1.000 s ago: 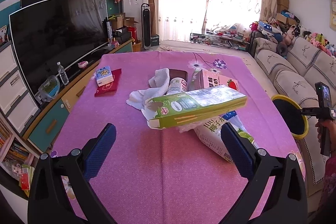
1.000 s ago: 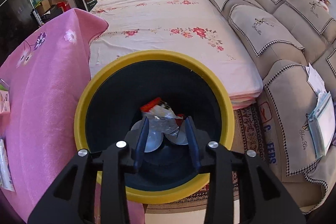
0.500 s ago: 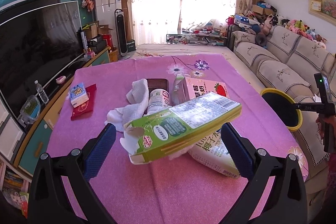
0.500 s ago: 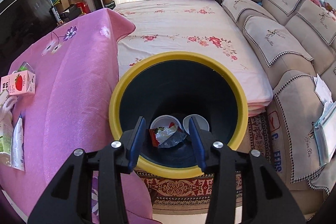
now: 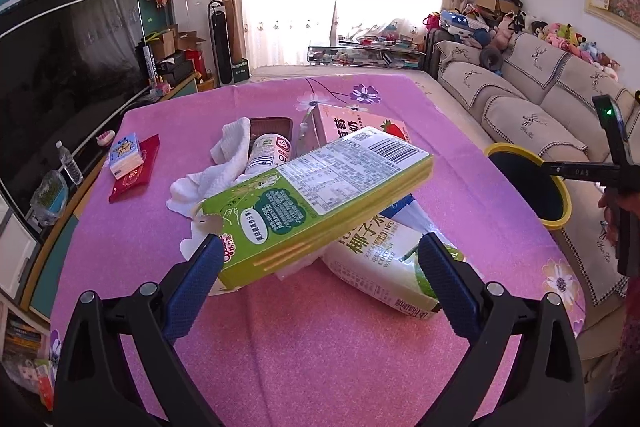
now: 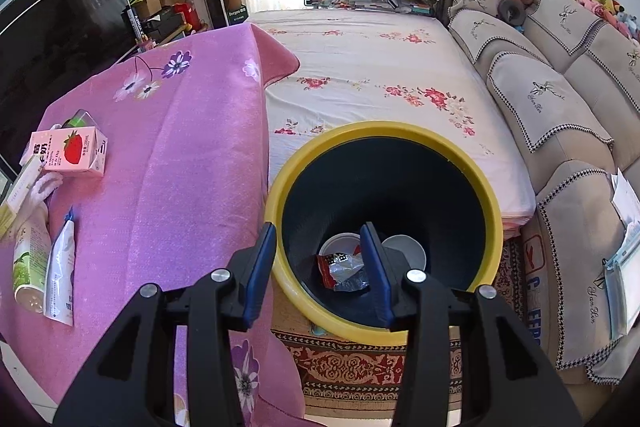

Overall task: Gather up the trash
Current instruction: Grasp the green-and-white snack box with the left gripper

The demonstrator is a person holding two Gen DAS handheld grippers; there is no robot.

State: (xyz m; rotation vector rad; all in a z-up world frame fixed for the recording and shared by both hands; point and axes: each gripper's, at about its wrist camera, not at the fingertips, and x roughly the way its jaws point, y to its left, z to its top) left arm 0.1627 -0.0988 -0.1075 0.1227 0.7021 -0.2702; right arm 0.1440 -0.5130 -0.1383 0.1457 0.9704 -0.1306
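A green carton (image 5: 320,203) lies tilted on top of a trash pile on the pink tablecloth (image 5: 320,347). My left gripper (image 5: 320,275) is open wide, and the carton's near end lies between its fingers without touching the pads. Under the carton are a white coconut-water pouch (image 5: 384,259), a pink strawberry milk carton (image 5: 352,125), a white can (image 5: 268,151) and crumpled tissue (image 5: 228,155). My right gripper (image 6: 318,239) hangs open over the yellow-rimmed bin (image 6: 384,127) with nothing between its fingers. A red and silver wrapper (image 6: 340,269) lies at the bin's bottom.
Two white cups (image 6: 404,247) sit in the bin. A blue tissue pack on a red packet (image 5: 126,155) lies at the table's left. A TV (image 5: 60,67) stands to the left, a sofa (image 5: 520,115) to the right, and a floral-sheeted bed (image 6: 360,67) behind the bin.
The left gripper came closer and lower toward the green carton. The wrapper dropped from between the right fingers to the bin's bottom. The right gripper then drew back and up.
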